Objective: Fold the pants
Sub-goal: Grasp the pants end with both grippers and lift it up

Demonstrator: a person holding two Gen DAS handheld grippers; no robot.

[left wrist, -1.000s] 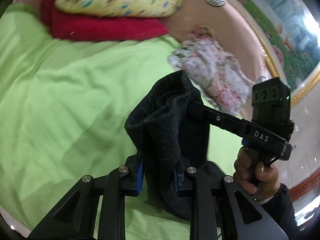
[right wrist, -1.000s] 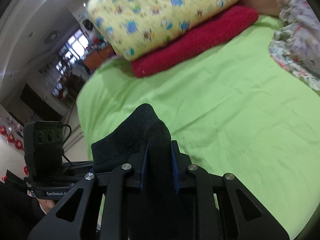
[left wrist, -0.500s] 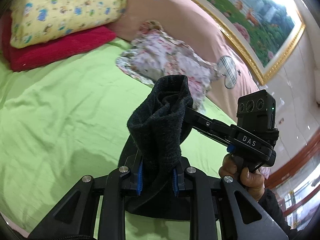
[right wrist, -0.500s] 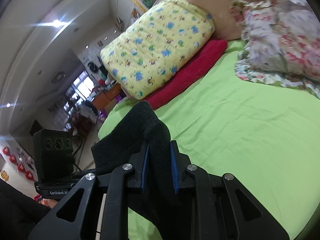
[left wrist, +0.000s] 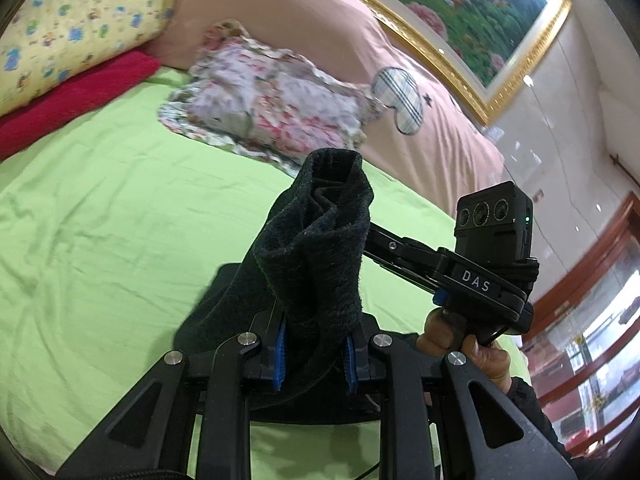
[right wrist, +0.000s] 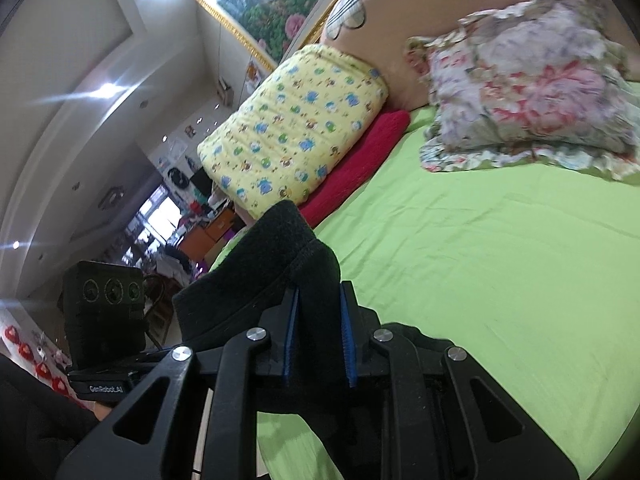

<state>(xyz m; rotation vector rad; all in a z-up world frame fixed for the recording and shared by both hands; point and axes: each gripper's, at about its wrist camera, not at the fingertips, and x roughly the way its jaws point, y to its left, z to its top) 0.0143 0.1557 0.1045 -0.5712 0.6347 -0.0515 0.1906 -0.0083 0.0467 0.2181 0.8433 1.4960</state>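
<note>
Black pants bunched — each tool's tips buried.

The black pants bunch up and hide the right gripper's fingertips in the left wrist view. Their lower part drops behind both devices, out of sight. The floral pillow is motion-blurred. The yellow pillow is cut by the frame's edge.

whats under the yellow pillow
A red folded blanket lies under the yellow pillow, its edge sticking out along the green sheet. How far it runs beneath the pillow is covered.
</note>
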